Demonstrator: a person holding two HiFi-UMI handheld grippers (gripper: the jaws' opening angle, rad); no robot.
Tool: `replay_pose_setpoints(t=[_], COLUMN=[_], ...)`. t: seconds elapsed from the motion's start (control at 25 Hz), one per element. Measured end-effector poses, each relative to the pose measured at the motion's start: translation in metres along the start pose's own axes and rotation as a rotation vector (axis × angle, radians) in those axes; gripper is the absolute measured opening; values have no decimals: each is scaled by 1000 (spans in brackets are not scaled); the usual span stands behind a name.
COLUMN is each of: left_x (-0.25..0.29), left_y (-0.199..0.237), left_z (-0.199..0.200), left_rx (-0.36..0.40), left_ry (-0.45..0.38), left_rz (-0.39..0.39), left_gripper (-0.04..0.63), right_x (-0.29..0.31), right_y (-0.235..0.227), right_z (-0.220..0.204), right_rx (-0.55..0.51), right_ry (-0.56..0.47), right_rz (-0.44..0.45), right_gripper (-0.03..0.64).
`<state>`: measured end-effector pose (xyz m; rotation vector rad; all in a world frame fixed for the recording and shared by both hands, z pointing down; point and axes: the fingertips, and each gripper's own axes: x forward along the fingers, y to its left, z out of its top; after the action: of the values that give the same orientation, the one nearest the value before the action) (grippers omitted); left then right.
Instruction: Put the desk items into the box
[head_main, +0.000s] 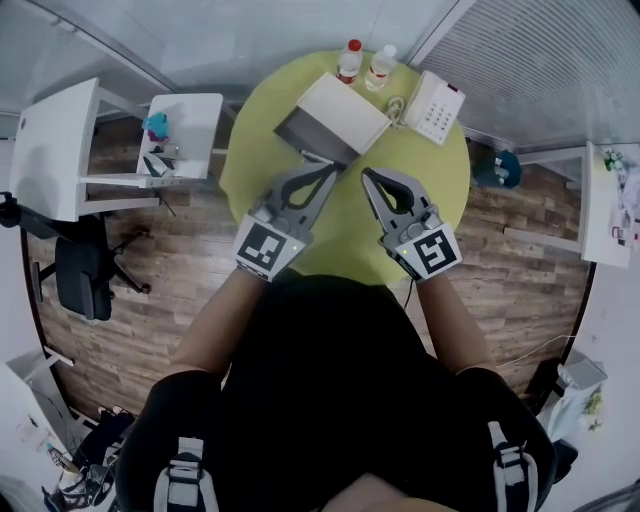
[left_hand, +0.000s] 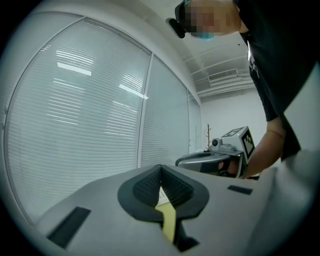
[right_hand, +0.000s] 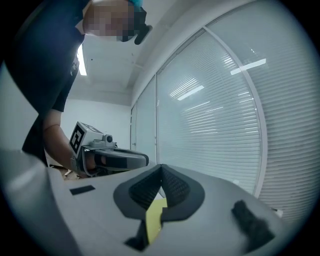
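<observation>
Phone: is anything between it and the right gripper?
Nothing visible. Only bare table lies between the right gripper, jaws shut, and the phone; the box stands left of that line.

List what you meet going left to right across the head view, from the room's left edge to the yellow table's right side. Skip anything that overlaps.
White desk → small white table → box → telephone
</observation>
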<state>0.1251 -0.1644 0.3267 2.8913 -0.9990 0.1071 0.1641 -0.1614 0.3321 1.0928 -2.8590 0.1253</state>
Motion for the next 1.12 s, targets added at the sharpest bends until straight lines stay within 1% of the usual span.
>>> replay_pose_setpoints(t=[0.12, 0.32, 0.48, 0.64, 0.84, 0.92, 1.12], left_x=[0, -2, -2, 1, 4, 5, 8], left_y=[-2, -6, -10, -11, -18, -20, -21], left_z=[2, 0, 1, 1, 3, 2, 4], left_rx=[10, -16, -2, 4, 23, 16, 24], left_ry=[-7, 9, 1, -16, -9, 1, -14], left_rz=[-5, -14, -24, -35, -48, -53, -57], left_gripper=[11, 11, 11, 11, 11, 11, 11], right_x=[1, -1, -4, -4, -9, -10, -11], right_y=[3, 5, 5, 5, 5, 4, 5], right_z=[1, 2, 4, 2, 3, 3, 2], right_rx=[0, 1, 9, -16, -13, -10, -13], right_ry=[-2, -2, -6, 5, 4, 5, 7], right_rz=[3, -2, -13, -13, -22, -26, -27], right_gripper=[17, 17, 17, 17, 17, 17, 17])
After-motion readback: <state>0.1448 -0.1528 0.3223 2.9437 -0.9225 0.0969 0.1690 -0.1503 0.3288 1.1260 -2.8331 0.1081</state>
